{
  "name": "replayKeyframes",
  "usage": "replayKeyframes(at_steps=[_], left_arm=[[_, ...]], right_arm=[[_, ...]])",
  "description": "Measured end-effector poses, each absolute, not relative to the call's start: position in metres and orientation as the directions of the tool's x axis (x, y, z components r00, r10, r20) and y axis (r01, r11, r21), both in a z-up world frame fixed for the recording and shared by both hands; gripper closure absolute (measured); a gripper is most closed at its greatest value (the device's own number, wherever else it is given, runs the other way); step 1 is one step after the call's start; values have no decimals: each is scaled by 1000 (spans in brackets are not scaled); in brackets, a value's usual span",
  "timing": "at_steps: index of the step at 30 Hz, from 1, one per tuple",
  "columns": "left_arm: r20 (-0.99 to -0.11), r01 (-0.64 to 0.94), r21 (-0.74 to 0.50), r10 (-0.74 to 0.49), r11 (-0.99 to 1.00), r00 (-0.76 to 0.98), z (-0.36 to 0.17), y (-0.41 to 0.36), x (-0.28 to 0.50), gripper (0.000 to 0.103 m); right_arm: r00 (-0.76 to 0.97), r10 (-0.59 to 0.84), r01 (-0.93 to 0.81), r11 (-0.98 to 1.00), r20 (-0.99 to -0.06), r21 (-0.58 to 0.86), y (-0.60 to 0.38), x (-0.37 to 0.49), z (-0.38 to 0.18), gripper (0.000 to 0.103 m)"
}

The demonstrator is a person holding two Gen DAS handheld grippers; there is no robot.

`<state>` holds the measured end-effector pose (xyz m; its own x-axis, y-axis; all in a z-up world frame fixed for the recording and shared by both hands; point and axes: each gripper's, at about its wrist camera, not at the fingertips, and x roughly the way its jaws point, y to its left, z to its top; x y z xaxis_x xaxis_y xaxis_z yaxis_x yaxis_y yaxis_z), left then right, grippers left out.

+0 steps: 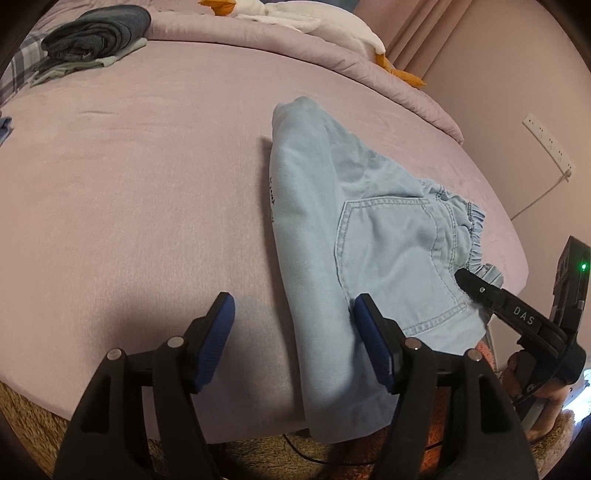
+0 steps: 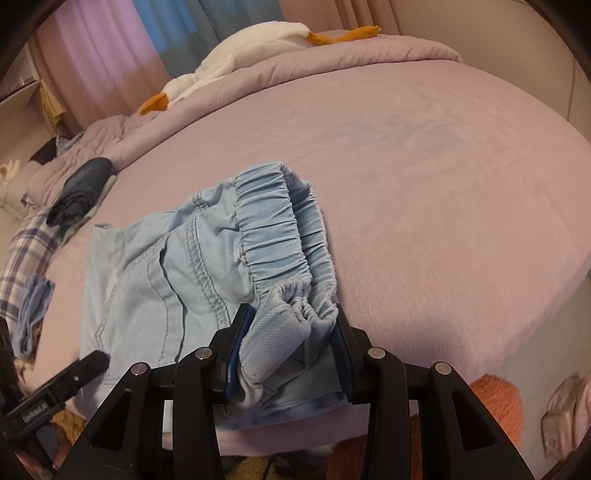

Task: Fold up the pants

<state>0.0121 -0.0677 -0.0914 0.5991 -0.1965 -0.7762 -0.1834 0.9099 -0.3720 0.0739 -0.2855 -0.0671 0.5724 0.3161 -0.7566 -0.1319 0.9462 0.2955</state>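
Light blue denim pants point(image 1: 332, 229) lie folded lengthwise on the lilac bed, legs pointing away and the back pocket facing up. My left gripper point(image 1: 293, 325) is open just above the near part of the pants; its right pad is over the fabric and it holds nothing. My right gripper point(image 2: 290, 332) has its jaws around the bunched elastic waistband point(image 2: 280, 236) at the bed's near edge, with cloth filling the gap between the pads. The right gripper's black finger also shows in the left wrist view point(image 1: 480, 291) at the waistband.
A stack of folded dark clothes point(image 1: 96, 33) lies at the far left of the bed point(image 1: 129, 166). A white plush goose point(image 1: 314, 22) rests on the rolled duvet at the head. A plaid cloth point(image 2: 29, 243) and a small blue garment point(image 2: 33, 306) lie at the left.
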Motion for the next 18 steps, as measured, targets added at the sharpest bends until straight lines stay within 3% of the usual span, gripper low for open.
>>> replayKeyframes(at_steps=[18], left_arm=[[-811,-115,-437,-335,892,479,-87,-58,26,35]], right_arm=[[474,269,-86,962,-838,260,-270,88,-61,59]])
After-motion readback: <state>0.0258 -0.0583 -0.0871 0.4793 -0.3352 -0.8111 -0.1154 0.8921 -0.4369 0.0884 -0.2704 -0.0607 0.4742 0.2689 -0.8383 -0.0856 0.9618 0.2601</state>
